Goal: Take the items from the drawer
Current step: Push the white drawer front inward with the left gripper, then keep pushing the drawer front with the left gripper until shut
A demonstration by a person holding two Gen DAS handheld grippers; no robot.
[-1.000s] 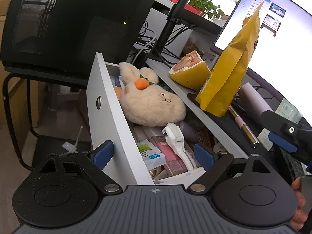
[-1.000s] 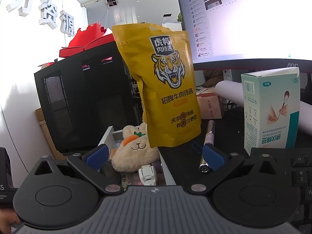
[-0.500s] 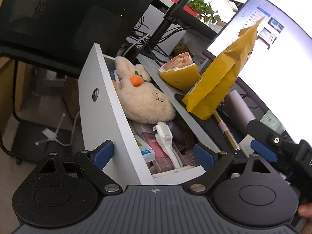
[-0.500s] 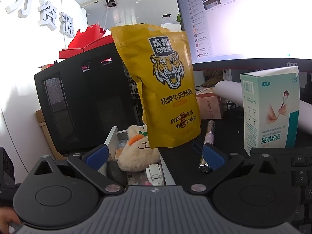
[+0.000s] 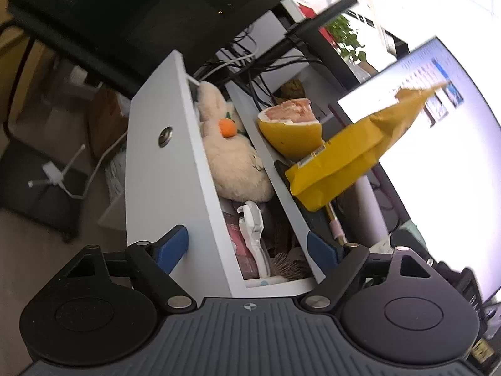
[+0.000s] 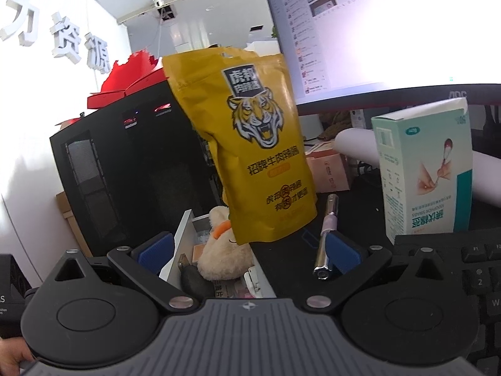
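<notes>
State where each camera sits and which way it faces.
Left wrist: on the left gripper, tilted, looking down along the open drawer at the plush rabbit; its jaws, just closing, straddle the drawer's front and grip nothing.
Right wrist: on the right gripper, open, low over the desk, facing the yellow pouch, box and monitor; a hand shows.
Shared: rabbit, pouch, drawer, monitor.

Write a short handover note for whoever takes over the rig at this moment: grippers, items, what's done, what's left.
Left gripper: jaws open, just been closing, straddling the open drawer; nothing gripped.
Right gripper: open, empty, above the desk edge.
In drawer: plush rabbit, white plastic tool, hairbrush, pink packets.
On desk: yellow tiger pouch, swab box, pen. The pictures don't show whether these came from the drawer.
Left: lift out the remaining drawer items.
</notes>
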